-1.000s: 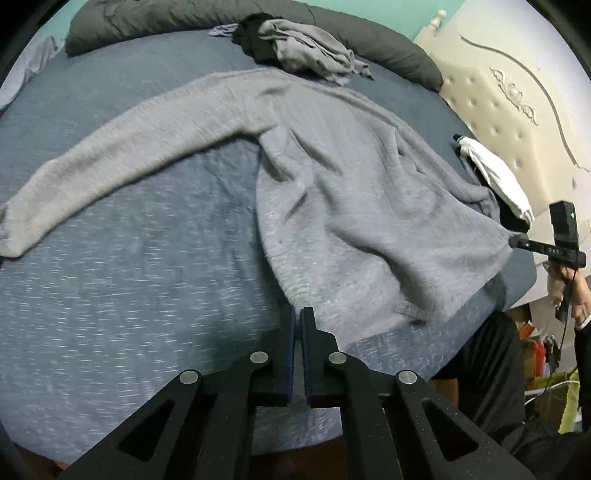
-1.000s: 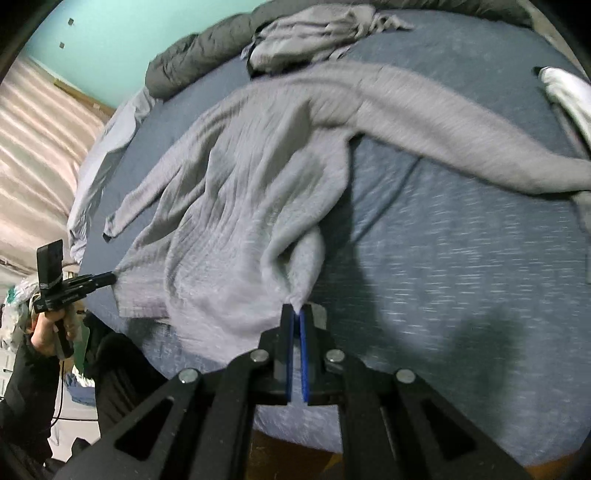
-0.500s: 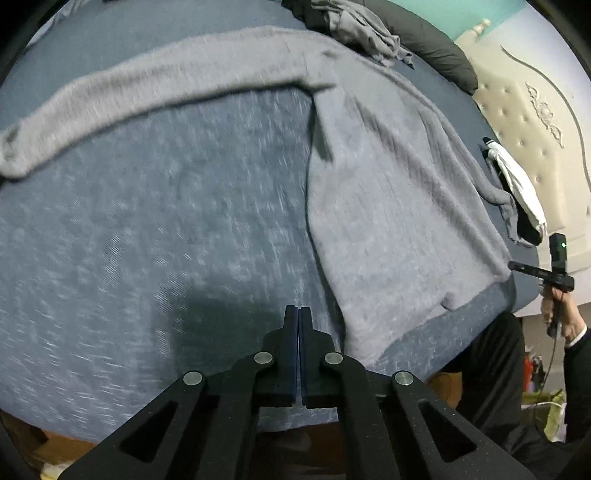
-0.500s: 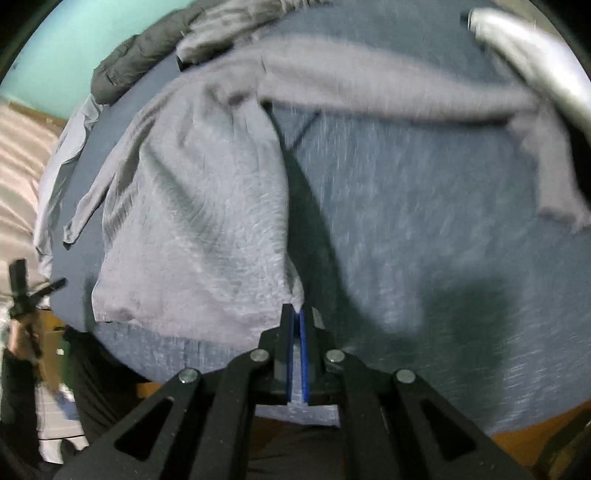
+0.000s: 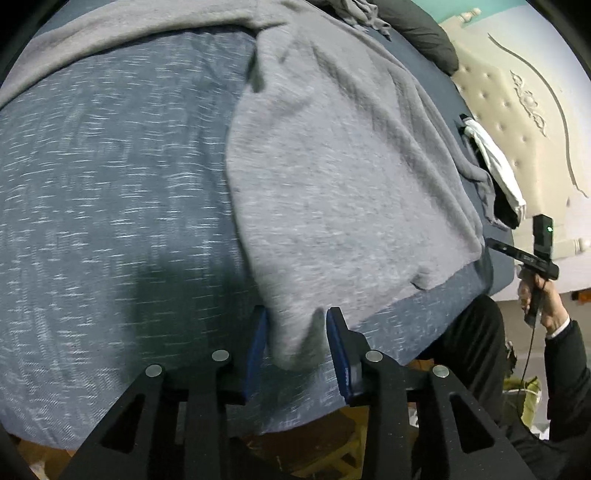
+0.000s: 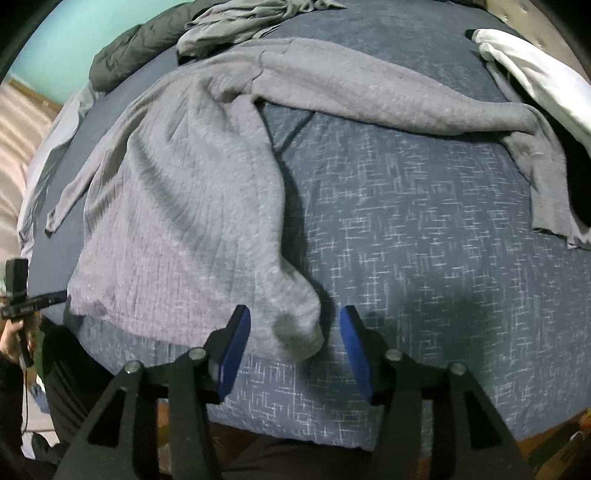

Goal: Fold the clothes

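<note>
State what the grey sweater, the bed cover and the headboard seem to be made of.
Sweater: soft matte knit, by its ribbed lines and limp folds.
Bed cover: woven cloth, probably cotton, dark blue flecked with white.
Headboard: cream padded upholstery, maybe faux leather, by its buttoned tufts.

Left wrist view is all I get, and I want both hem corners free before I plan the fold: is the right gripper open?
Observer: Yes. The right gripper is open, its fingers either side of a hem corner of the sweater, which lies on the bed.
Operator: One sleeve runs out of my frame at top left. Where's its cuff?
Observer: The cuff lies on the bed beside the sweater's body.
</note>
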`<state>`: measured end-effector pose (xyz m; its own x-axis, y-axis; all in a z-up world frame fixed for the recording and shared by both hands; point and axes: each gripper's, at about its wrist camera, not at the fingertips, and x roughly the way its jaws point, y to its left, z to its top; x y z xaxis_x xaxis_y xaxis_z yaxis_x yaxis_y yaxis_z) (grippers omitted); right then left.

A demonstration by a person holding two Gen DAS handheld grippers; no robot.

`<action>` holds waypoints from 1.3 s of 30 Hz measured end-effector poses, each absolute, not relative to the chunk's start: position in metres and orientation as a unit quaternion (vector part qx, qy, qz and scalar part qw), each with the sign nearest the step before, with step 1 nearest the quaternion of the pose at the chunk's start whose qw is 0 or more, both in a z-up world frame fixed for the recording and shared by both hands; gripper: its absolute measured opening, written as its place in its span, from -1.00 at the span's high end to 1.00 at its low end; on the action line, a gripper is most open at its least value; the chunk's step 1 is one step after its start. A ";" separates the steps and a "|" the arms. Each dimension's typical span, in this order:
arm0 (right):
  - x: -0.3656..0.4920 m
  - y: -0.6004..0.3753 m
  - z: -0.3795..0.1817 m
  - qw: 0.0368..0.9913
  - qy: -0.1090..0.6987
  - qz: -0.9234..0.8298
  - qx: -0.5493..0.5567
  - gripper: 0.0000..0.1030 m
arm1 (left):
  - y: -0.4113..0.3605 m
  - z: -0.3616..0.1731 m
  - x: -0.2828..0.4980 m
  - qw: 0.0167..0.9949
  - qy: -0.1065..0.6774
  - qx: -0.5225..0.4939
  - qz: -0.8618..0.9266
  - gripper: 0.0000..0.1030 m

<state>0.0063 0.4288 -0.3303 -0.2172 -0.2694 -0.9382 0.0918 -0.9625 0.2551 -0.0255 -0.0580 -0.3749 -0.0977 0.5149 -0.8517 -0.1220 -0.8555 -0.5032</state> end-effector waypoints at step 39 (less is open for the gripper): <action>0.036 0.405 -0.337 0.173 -0.066 -0.739 0.647 0.36 | -0.103 -0.356 0.004 0.193 -0.094 -0.632 0.745 0.94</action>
